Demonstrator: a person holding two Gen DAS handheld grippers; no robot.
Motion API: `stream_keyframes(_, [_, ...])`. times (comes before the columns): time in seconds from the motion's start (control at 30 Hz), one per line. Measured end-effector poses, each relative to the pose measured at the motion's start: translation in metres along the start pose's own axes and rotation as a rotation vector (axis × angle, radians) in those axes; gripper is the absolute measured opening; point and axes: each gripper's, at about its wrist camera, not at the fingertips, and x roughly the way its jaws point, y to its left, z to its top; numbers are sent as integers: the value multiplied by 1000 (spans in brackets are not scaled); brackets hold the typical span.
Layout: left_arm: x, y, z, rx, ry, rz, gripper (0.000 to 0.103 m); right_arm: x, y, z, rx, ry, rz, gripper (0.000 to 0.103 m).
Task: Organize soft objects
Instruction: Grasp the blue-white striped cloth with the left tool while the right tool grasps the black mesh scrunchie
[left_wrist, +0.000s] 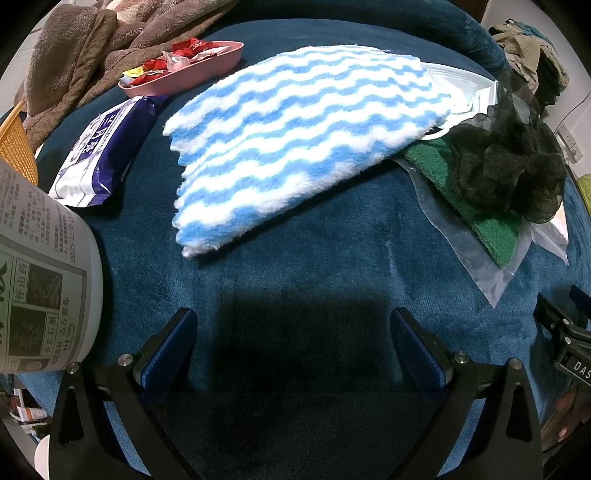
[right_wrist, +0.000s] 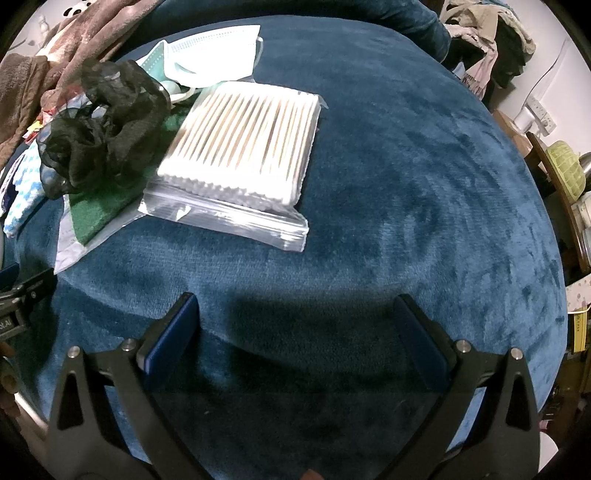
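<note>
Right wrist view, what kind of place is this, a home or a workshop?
Probably a lived-in home room: a plush blue blanket as the work surface, clothes heaped behind it, and a pink tray of wrapped candies nearby.

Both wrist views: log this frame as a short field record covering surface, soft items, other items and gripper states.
surface: blue plush blanket
soft items: striped blue-white cloth, green towel, black mesh scrunchie, face mask
stacking: scrunchie lies on green towel
other items: bagged cotton swabs, pink candy tray, tissue pack
left hand-held gripper: open, empty
right hand-held gripper: open, empty
</note>
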Motion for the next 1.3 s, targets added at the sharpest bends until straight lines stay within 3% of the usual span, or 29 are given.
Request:
stream_keyframes(0.77, [0, -8, 1, 0, -1, 1, 103, -5, 9, 1, 1, -24, -12, 103])
stream_keyframes(0.9, [-6, -8, -1, -4, -4, -9, 102, -24, 15, 4, -13, -59, -10, 102])
stream_keyframes(1.0, [-19, -6, 0, -4, -8, -30, 102, -50, 27, 17, -34, -143, 61, 102])
stream_keyframes(1.1, [-36, -7, 7, 20, -60, -49, 102, -62, 48, 44, -84, -182, 114, 103])
stream_keyframes(1.3, [-54, -3, 43, 27, -114, -47, 102, -41, 88, 91, -188, -128, 142, 102])
